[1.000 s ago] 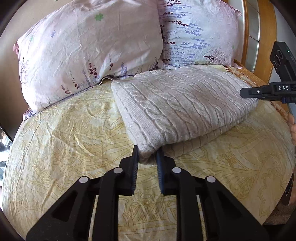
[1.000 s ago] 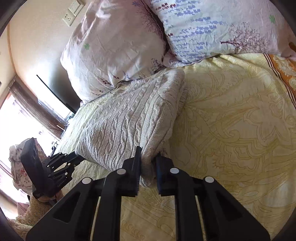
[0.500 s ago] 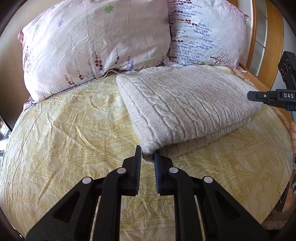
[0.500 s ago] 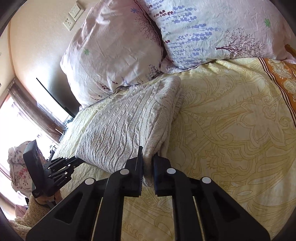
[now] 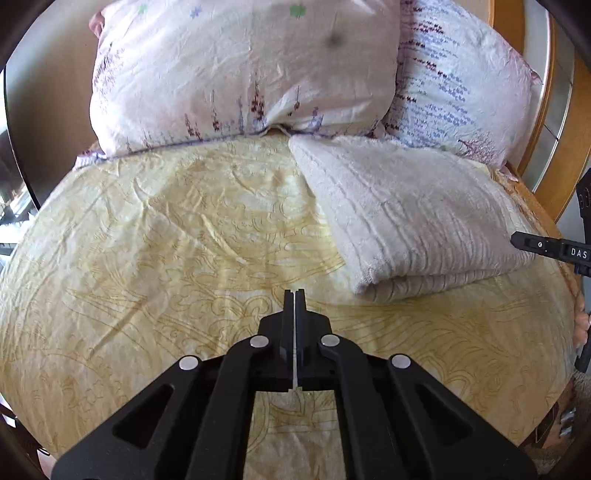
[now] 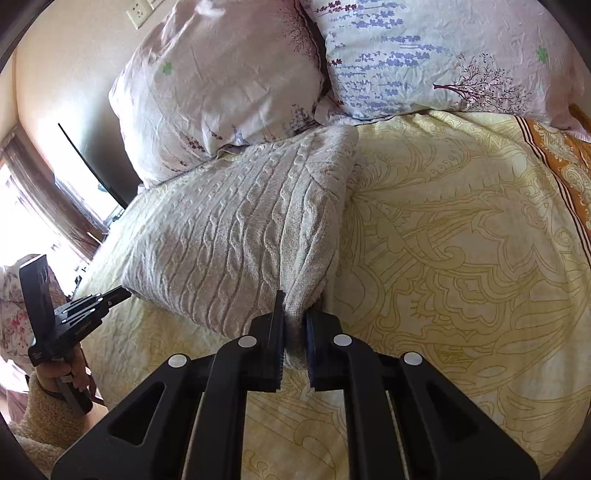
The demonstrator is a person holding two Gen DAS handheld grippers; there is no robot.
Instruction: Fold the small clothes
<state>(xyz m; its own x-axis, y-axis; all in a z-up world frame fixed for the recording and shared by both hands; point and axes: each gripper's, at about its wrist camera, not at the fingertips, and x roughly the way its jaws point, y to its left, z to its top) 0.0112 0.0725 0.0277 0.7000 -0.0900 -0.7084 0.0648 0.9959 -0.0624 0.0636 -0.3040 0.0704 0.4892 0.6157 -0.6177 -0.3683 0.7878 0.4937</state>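
Note:
A cream cable-knit sweater (image 5: 406, 214) lies folded on the yellow patterned sheet (image 5: 166, 258), up against the pillows. My left gripper (image 5: 294, 293) hovers over bare sheet just left of the sweater's near corner, its jaws closing together with nothing between them. In the right wrist view the sweater (image 6: 229, 236) runs up and left from my right gripper (image 6: 294, 314). Its jaws are opening slightly, but the sweater's near corner is still pinched between the pads. The left gripper (image 6: 92, 306), held by a hand in a fleecy sleeve, shows at the sweater's far corner.
Two floral pillows (image 5: 240, 74) (image 5: 461, 85) lean at the head of the bed against a wooden headboard (image 5: 517, 37). An orange border strip (image 6: 565, 155) runs along the sheet's right side. A wall socket (image 6: 138, 13) and a bright window (image 6: 22, 206) are at the left.
My left gripper has let go of the sweater's corner, drawn off to the left over the sheet and shut empty. My right gripper has kept its hold on the other corner.

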